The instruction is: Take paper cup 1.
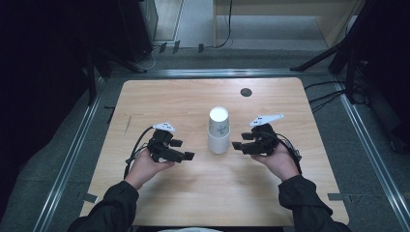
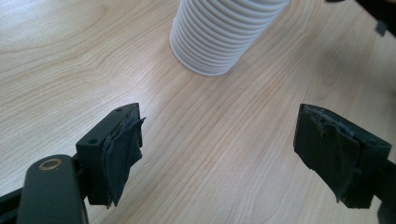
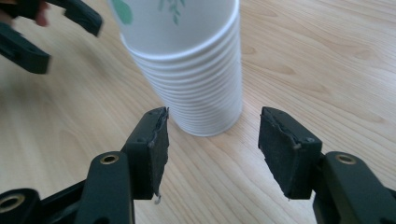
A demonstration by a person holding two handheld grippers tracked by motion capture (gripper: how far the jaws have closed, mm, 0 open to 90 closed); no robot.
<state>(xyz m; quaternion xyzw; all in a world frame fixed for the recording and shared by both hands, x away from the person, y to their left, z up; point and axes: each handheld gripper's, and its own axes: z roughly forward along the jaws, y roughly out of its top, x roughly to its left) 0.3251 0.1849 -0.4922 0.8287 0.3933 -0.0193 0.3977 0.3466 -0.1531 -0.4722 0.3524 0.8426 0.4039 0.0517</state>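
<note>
At the bottom edge of the high view we noted two dark sleeves entering, each hand carrying a gripper over the wooden table [image 1: 203, 193]. The left gripper [image 1: 186, 153] sat left of centre in that frame, its jaws pointing right toward the middle; the right gripper [image 1: 238, 144] sat right of centre, jaws pointing left. Each carried a grey three-cornered plate on top and trailed a black cable back toward the wrist. In the left gripper view the left gripper [image 2: 218, 154] had its jaws spread wide, with bare wood grain between the worn black pads and nothing touching them. In the right gripper view the right gripper [image 3: 212, 149] had its jaws apart as well, narrower than the left pair, with nothing pinched; the gap framed the foot of the cup stack. The stack of paper cups [image 1: 218, 130] stood upright at the centre of the table in the high view, between the two grippers and apart from both. In the left gripper view the stack [image 2: 224, 32] appeared at the upper centre, its ribbed stacked rims resting on the wood, well beyond the jaws. In the right gripper view the stack [image 3: 187, 65] rose in the upper centre just beyond the pad tips, white with a green leaf print on the top cup, and the left gripper [image 3: 56, 35] showed blurred in the upper left. Farther up the high view we logged a dark round disc [image 1: 246, 92] near the table's far edge, then grey floor beyond.
</note>
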